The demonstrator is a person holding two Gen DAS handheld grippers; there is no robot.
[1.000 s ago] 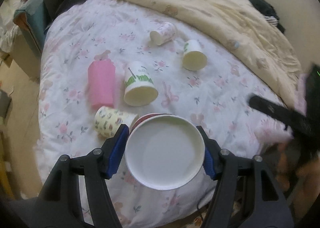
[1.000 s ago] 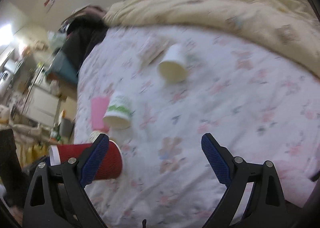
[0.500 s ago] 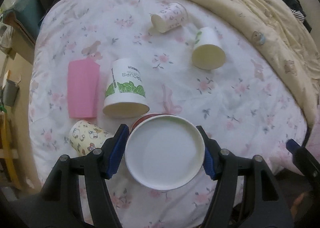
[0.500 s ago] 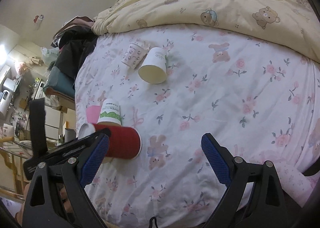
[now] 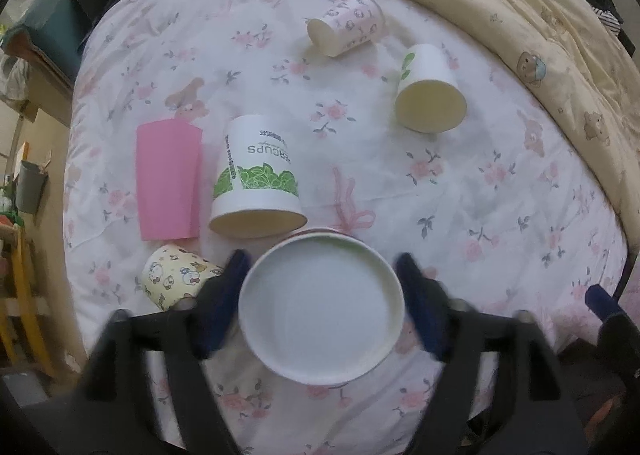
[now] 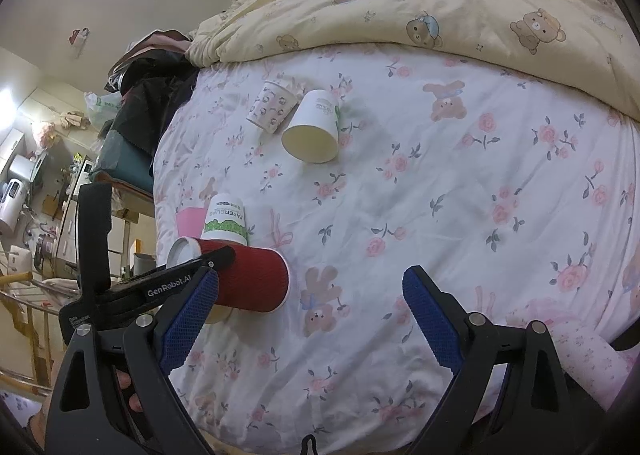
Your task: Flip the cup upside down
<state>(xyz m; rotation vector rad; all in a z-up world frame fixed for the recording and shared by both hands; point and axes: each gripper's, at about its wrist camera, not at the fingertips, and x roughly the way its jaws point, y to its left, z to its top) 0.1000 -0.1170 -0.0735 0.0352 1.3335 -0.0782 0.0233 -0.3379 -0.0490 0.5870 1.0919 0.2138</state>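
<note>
Two blue-padded fingers of the left gripper (image 5: 322, 287) pinch a red ribbed paper cup (image 6: 250, 279), held on its side low over the bed (image 6: 440, 195); in the left view they are blurred, and the cup's white base hides its body. "GenRobot.AI" reads along that gripper's arm. The right gripper (image 6: 310, 305) stands wide apart, holding nothing. Beyond, a leaf-printed cup (image 5: 256, 179) marked "PAPERCUPS" lies beside a pink cup (image 5: 168, 179).
</note>
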